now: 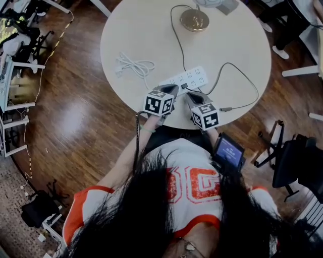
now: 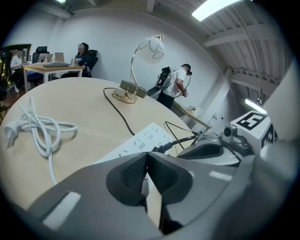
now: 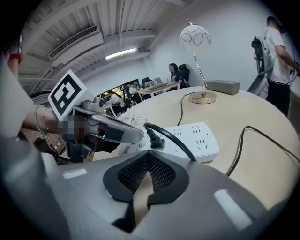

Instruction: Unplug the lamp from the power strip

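While plug [image 3: 153, 138] stands upright, pwr strip [image 1: 196, 77] runs left-right.

The head view is dim, with soft glare on the floor [image 1: 70, 118]. Ceiling lights [image 2: 213, 8] brighten both gripper views, whose edges bend into black corners; foregrounds blur.
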### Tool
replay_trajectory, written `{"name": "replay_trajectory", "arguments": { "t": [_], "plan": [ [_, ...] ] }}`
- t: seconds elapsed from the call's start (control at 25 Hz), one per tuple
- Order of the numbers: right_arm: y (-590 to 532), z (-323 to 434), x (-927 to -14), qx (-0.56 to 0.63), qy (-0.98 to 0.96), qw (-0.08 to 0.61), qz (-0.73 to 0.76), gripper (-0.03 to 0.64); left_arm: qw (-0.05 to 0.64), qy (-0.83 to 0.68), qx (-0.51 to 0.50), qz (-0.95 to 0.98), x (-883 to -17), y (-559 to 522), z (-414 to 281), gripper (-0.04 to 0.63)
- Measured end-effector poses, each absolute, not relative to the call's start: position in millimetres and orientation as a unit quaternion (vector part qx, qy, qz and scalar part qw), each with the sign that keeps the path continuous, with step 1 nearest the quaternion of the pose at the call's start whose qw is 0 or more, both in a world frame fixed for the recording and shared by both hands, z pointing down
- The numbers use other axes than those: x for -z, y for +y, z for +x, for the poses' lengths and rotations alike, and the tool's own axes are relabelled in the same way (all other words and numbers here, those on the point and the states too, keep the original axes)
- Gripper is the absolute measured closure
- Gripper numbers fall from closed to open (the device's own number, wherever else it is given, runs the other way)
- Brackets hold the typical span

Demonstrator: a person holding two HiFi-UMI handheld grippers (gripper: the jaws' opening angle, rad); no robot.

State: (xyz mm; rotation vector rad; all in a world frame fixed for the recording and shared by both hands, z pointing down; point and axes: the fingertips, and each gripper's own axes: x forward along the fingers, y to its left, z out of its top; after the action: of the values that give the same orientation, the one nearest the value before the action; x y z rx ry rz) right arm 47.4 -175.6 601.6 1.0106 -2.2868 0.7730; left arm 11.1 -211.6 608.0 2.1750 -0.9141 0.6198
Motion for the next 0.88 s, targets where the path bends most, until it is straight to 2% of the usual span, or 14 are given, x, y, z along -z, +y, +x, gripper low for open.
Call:
{"name": "replay_trajectory", "arguments": {
  "t": [0.52, 0.88],
  "plan": [
    [-184, 48, -602, -0.259, -0.84, 0.287, 0.382, 0.61, 0.268, -0.304, -0.409, 0.817, -628, -218, 13, 0.595],
    [-195, 43, -604, -0.213, -0.841, 0.314, 0.387, 0.51, 0.307, -0.311, -0.397, 0.807, -631, -220, 16, 0.595]
  ]
}}
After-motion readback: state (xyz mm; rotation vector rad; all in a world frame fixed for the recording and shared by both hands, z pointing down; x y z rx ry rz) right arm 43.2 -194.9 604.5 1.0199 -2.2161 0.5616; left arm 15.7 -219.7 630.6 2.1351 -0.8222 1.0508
